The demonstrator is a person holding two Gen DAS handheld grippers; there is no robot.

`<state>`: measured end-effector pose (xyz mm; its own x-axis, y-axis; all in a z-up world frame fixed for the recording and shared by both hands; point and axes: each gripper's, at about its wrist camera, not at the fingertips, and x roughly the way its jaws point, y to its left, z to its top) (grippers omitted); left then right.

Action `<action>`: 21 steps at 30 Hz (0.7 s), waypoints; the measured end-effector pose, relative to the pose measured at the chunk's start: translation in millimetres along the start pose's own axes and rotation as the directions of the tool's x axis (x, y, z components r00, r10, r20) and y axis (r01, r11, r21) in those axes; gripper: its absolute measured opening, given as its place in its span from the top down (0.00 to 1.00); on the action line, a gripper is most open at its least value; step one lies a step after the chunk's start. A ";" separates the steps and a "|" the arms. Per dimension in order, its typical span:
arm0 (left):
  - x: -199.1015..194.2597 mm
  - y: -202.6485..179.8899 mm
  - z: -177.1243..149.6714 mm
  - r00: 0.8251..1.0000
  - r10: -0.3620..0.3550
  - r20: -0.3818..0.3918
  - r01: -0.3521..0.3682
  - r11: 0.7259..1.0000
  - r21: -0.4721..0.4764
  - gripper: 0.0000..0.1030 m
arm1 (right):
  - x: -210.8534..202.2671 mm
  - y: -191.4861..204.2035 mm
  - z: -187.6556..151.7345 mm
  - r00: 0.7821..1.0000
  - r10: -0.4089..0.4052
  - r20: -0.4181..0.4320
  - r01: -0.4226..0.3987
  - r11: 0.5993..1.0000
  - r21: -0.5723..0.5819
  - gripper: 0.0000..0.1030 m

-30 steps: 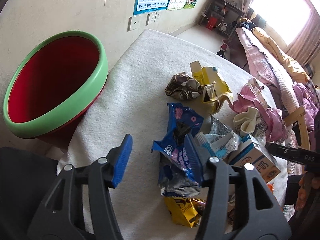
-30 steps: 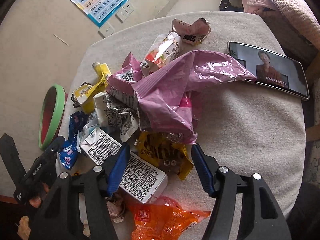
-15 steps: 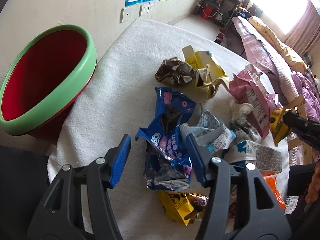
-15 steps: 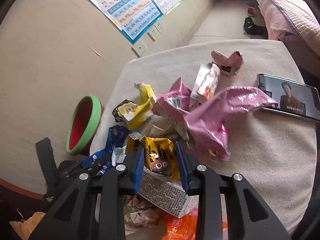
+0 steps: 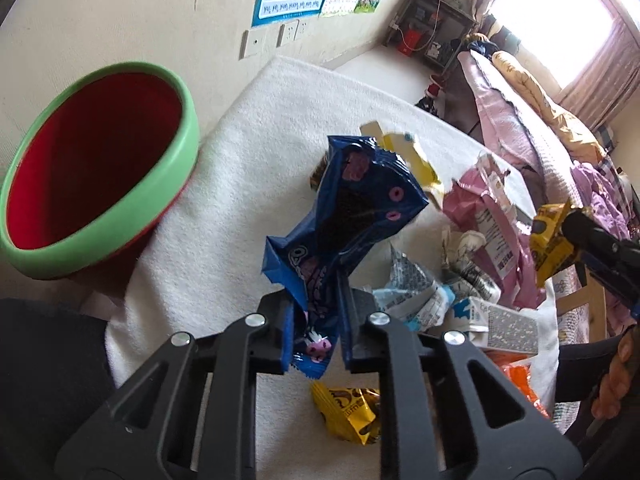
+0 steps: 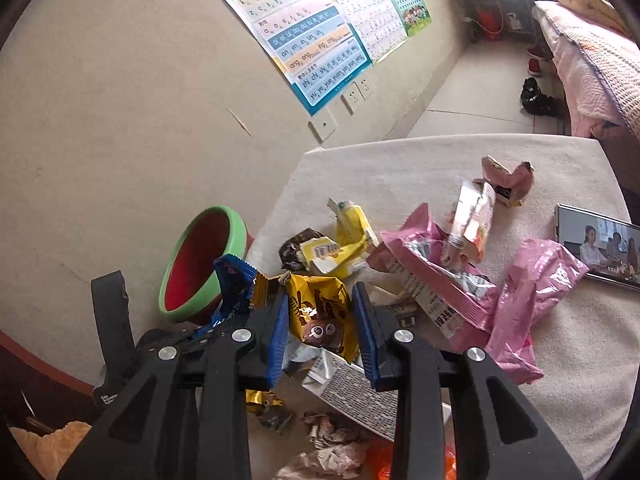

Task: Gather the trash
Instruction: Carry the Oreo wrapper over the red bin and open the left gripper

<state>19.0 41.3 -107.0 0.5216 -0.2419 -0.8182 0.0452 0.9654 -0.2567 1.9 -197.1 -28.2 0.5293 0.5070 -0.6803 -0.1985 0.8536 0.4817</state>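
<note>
My left gripper [image 5: 316, 296] is shut on a blue cookie wrapper [image 5: 352, 208] and holds it lifted above the white table [image 5: 256, 152]. The red bin with a green rim [image 5: 100, 168] stands beside the table at the left. My right gripper [image 6: 320, 312] is shut on a yellow snack wrapper [image 6: 320, 312] and holds it above the trash pile. That wrapper [image 5: 550, 240] also shows at the right of the left wrist view. The bin [image 6: 200, 264] and the blue wrapper [image 6: 232, 284] show left of my right gripper.
On the table lie a yellow carton [image 6: 352, 240], pink bags [image 6: 436, 292], a white milk carton [image 5: 496, 320], an orange wrapper [image 5: 520, 380], another yellow wrapper [image 5: 352, 412] and crumpled paper [image 6: 332, 436]. A phone [image 6: 600, 248] lies at the right. A bed [image 5: 532, 120] stands behind.
My left gripper closed on the blue wrapper and lifted it off the table. My right gripper closed on the yellow wrapper and raised it, moving left toward the bin.
</note>
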 end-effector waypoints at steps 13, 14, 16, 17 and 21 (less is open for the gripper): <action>-51.9 132.9 43.9 0.968 0.243 0.066 -0.219 0.942 -0.255 0.84 | 123.4 104.2 44.5 0.969 0.195 -0.151 -0.199 0.980 -0.011 0.68; -51.8 140.2 44.2 0.969 0.239 0.059 -0.213 0.935 -0.284 0.84 | 133.3 110.8 47.4 0.965 0.205 -0.163 -0.208 0.978 -0.003 0.68; -51.5 147.6 44.6 0.967 0.246 0.059 -0.218 0.928 -0.302 0.84 | 153.8 125.0 51.4 0.960 0.210 -0.187 -0.216 0.976 -0.011 0.68; -50.9 149.1 45.4 0.967 0.247 0.061 -0.218 0.927 -0.305 0.83 | 162.8 130.9 53.1 0.957 0.213 -0.196 -0.220 0.975 -0.016 0.68; -52.2 161.6 44.6 0.965 0.257 0.053 -0.222 0.905 -0.362 0.82 | 187.5 147.1 57.5 0.949 0.232 -0.212 -0.238 0.971 -0.001 0.58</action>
<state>37.1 214.3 -82.8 0.5601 0.0202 -0.8282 -0.3834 0.8925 -0.2376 119.3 16.6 -53.1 0.2814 0.7049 -0.6511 -0.3195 0.7087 0.6291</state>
